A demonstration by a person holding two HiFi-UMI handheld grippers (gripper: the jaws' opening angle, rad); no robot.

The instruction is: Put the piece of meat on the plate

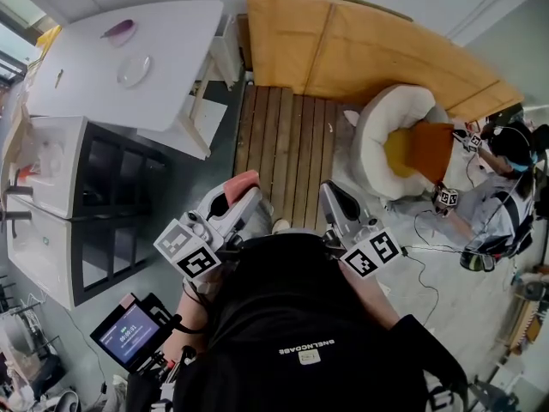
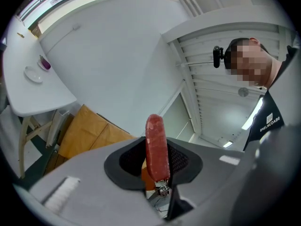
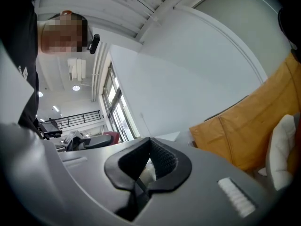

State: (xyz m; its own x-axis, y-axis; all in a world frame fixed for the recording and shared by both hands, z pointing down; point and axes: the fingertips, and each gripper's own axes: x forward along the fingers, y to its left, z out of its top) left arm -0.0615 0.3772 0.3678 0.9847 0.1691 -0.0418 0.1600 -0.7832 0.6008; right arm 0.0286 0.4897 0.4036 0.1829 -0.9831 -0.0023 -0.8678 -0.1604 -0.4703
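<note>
Gripping the piece of meat (image 2: 156, 147) between partly parted jaws, the left gripper (image 1: 244, 197) points toward twelve o'clock in the head view, with the pink slab jutting past its tips. The right gripper (image 3: 150, 144), at three o'clock of the left one, has its jaws drawn together on nothing. The plate (image 1: 134, 70) sits on the white table (image 1: 171, 33) out at ten o'clock, well apart from the meat. A purple item (image 1: 118, 30) lies near the plate, toward its twelve o'clock.
</note>
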